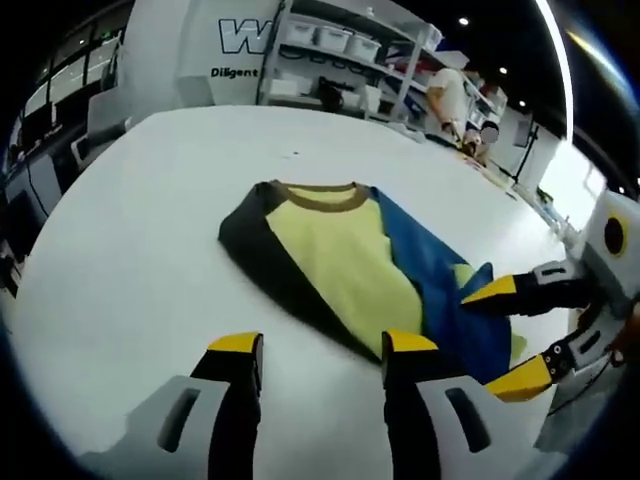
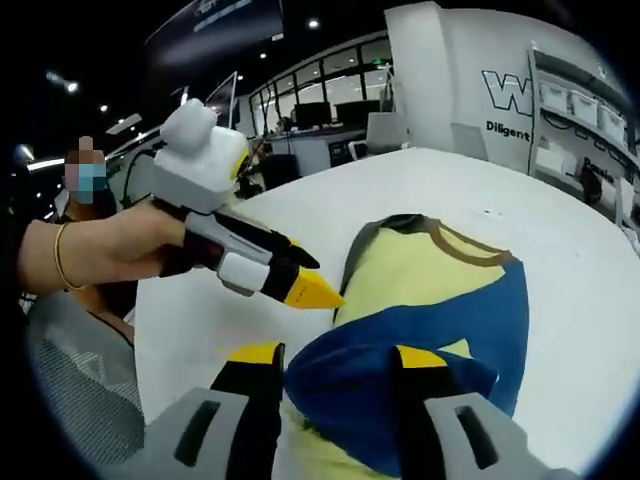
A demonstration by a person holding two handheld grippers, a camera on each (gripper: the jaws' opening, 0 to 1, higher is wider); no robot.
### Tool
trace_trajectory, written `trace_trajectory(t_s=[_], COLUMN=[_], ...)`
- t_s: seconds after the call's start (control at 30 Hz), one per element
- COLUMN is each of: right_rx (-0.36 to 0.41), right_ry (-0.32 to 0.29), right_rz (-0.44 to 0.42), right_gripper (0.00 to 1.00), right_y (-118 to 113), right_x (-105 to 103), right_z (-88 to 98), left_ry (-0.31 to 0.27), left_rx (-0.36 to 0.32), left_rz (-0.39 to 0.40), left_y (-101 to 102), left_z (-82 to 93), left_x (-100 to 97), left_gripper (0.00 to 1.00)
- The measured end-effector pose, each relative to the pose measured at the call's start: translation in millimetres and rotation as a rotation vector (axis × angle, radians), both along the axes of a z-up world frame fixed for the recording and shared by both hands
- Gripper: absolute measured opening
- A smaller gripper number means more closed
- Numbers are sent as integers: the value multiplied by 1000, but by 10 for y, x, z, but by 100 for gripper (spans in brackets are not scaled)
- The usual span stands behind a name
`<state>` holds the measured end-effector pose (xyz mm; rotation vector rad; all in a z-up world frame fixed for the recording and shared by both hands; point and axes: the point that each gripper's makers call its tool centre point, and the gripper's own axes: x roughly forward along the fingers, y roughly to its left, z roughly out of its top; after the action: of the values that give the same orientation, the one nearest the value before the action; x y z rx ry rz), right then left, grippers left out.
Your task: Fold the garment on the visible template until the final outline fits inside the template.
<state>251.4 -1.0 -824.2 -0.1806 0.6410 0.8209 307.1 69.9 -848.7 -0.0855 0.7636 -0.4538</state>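
A shirt (image 1: 335, 250) with a yellow body, brown collar, black sleeve and blue sleeve lies on the white table (image 1: 130, 220). The blue sleeve (image 1: 440, 270) is folded across the body towards the hem. My left gripper (image 1: 322, 345) stands open over bare table just short of the shirt's black edge. My right gripper (image 1: 505, 335) comes in from the right, open, its yellow tips on either side of the bunched blue cloth. In the right gripper view, the blue cloth (image 2: 400, 350) lies between the open jaws of the right gripper (image 2: 337, 355). The left gripper (image 2: 315, 280) hovers beside the shirt (image 2: 410, 265).
Shelves with white bins (image 1: 340, 45) and a person in white (image 1: 450, 95) stand beyond the table's far edge. A hand with a bracelet (image 2: 100, 245) holds the left gripper. Desks with monitors (image 2: 330, 115) are behind. Bare table (image 2: 580, 260) surrounds the shirt.
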Motion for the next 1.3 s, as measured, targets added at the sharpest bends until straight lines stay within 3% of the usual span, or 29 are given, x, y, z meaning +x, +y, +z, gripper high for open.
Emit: trace_trajectory(t_s=[0.13, 0.23, 0.43, 0.53, 0.6, 0.93, 1.3], right_rx=[-45, -70, -96, -97, -101, -121, -116], right_ry=[-29, -45, -59, -54, -53, -59, -78], right_rz=[-17, -24, -27, -35, -35, -36, -74], right_gripper=[23, 9, 0, 0, 0, 0, 0], right_y=[-45, -74, -99, -117, -122, -150, -286], right_x=[37, 51, 56, 60, 58, 59, 88], right_z=[-10, -7, -16, -20, -25, -12, 149], left_ry=[12, 7, 24, 33, 44, 45, 18], left_rx=[-15, -20, -48, -59, -78, -76, -104], left_rz=[4, 2, 7, 5, -4, 9, 21], left_y=[-43, -84, -140, -160, -190, -164, -122], left_z=[-39, -44, -70, -79, -86, -111, 18], left_x=[20, 24, 6, -4, -23, -31, -44], left_gripper=[33, 27, 18, 11, 0, 0, 0])
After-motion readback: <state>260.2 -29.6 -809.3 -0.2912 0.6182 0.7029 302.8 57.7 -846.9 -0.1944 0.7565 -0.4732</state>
